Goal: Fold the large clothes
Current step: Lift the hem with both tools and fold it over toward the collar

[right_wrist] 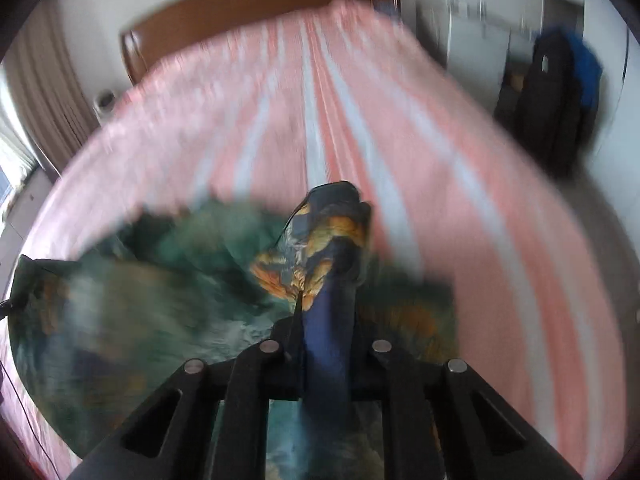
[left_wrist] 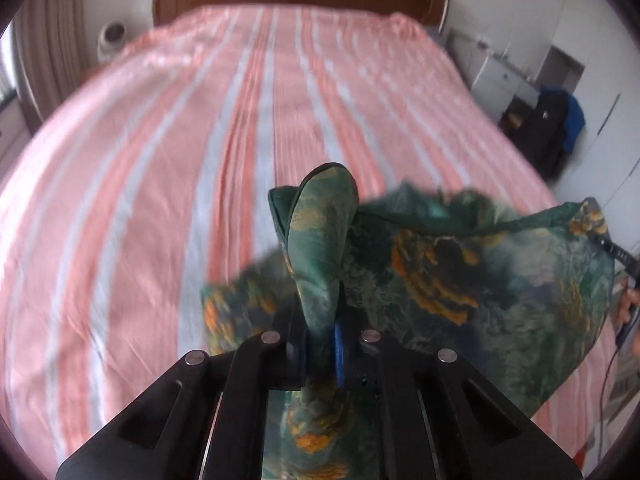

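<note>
Pinching the green-and-orange garment (left_wrist: 460, 272) w/ both tools, left gripper (left_wrist: 320, 320) & right gripper (right_wrist: 328, 312) each clamped tight on a bunched corner at frame center, you keep it spread above the striped bed (left_wrist: 160, 200), prob. for laying flat.

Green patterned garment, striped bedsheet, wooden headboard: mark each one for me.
Green patterned garment (left_wrist: 460, 264): left wrist view, on the spread panel right of the gripper.
Striped bedsheet (left_wrist: 168, 168): left wrist view, on a bare pink stripe left of centre.
Wooden headboard (right_wrist: 248, 8): right wrist view, on the brown board's upper middle.
</note>
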